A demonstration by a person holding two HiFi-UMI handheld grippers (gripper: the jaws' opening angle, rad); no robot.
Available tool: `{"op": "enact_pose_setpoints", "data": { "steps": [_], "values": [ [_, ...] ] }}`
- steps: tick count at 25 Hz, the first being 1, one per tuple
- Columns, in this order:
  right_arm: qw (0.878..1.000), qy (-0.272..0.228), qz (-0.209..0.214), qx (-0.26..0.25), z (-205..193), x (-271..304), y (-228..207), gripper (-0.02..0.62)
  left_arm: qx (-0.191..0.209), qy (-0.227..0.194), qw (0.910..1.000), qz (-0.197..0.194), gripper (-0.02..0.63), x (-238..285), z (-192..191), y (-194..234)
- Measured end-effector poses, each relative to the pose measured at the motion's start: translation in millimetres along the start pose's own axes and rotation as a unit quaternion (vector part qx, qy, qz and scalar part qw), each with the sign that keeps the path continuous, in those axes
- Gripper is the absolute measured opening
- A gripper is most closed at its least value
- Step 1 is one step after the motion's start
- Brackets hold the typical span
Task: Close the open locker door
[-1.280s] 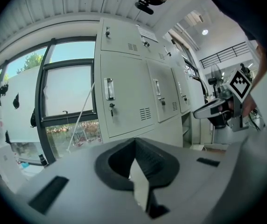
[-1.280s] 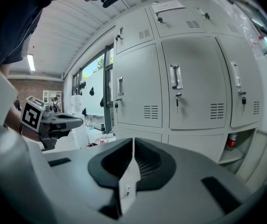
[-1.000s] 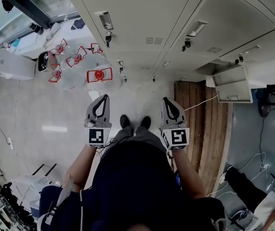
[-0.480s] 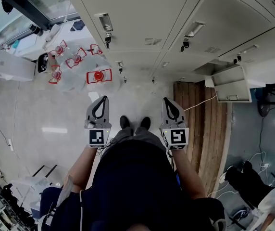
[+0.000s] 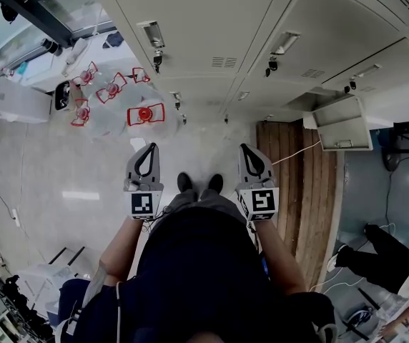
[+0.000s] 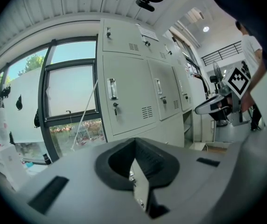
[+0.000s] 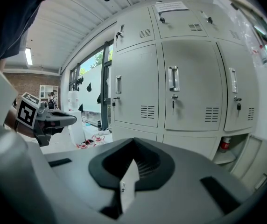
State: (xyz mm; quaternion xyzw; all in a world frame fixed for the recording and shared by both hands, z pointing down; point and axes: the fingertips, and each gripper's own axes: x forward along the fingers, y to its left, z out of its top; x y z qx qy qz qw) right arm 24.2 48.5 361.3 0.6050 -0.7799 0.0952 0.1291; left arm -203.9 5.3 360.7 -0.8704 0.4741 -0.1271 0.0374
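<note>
A bank of grey lockers (image 5: 212,27) faces me. One low door (image 5: 344,123) at the right hangs open, flap-like, out from the row; in the right gripper view its open compartment (image 7: 243,148) shows at the lower right with a red object (image 7: 224,143) inside. Both grippers are held out in front of my body, well short of the lockers. My left gripper (image 5: 151,146) is shut and empty, its jaws meeting at the tip (image 6: 134,141). My right gripper (image 5: 245,148) is shut and empty too (image 7: 133,141), and lies left of the open door.
Several red-framed items in clear bags (image 5: 146,113) lie on the floor left of the lockers. A wooden pallet (image 5: 304,184) lies under the open door. A white box (image 5: 15,98) stands at far left. Another person's legs (image 5: 383,252) show at lower right.
Both grippers stay nearly where they were, still shut. The other person at the lower right has shifted position.
</note>
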Motion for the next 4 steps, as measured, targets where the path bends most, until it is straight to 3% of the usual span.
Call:
{"op": "enact_pose_setpoints", "data": {
  "steps": [4],
  "values": [
    [1.0,0.002,0.002,-0.005,1.9,1.5,-1.0,-0.003,-0.008,-0.015,0.9998,0.006,0.003,2.0,4.9,0.9]
  ]
}}
